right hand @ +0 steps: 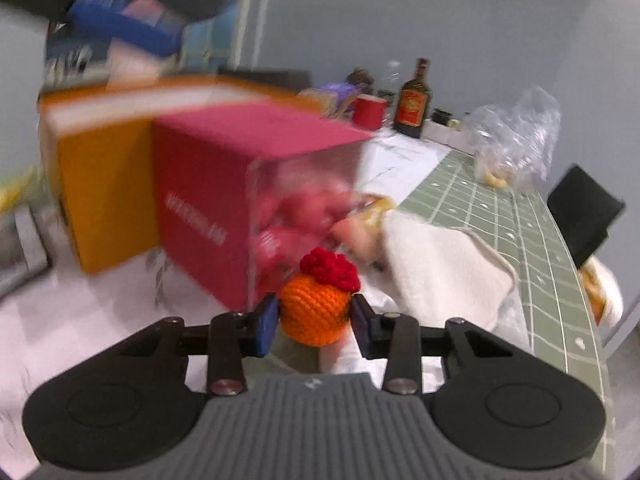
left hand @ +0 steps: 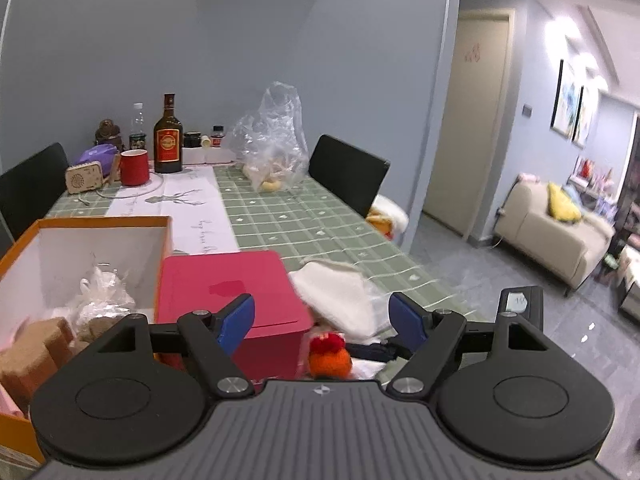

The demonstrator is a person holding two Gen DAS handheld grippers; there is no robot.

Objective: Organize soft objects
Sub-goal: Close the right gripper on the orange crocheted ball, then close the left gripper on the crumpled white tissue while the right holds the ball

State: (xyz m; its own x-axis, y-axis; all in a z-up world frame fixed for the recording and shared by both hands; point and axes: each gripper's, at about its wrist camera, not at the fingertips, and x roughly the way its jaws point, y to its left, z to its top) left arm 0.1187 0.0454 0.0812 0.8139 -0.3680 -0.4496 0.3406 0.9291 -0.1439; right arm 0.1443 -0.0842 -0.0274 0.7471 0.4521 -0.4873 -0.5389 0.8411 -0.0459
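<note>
Right gripper (right hand: 314,322) had its fingers pinching the orange knit toy (right hand: 314,312) dead-center, w/ left gripper (left hand: 322,316) spread wide, empty, hovering higher beside the orange box (left hand: 100,224).

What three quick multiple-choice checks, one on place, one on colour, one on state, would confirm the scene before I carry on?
1. Where is the knitted toy?
A. inside the orange box
B. between the right gripper's jaws
C. on the black chair

2. What colour is the mug at the table's far end?
A. red
B. blue
C. white

3. How do the left gripper's jaws stand?
A. shut on the white cloth
B. shut on the pink box
C. open, holding nothing

Answers: B, the right wrist view shows the toy's orange body pressed between the right gripper pads; A, the mug beside the dark bottle is red; C, the left gripper has wide-set blue pads with only a gap between them.
</note>
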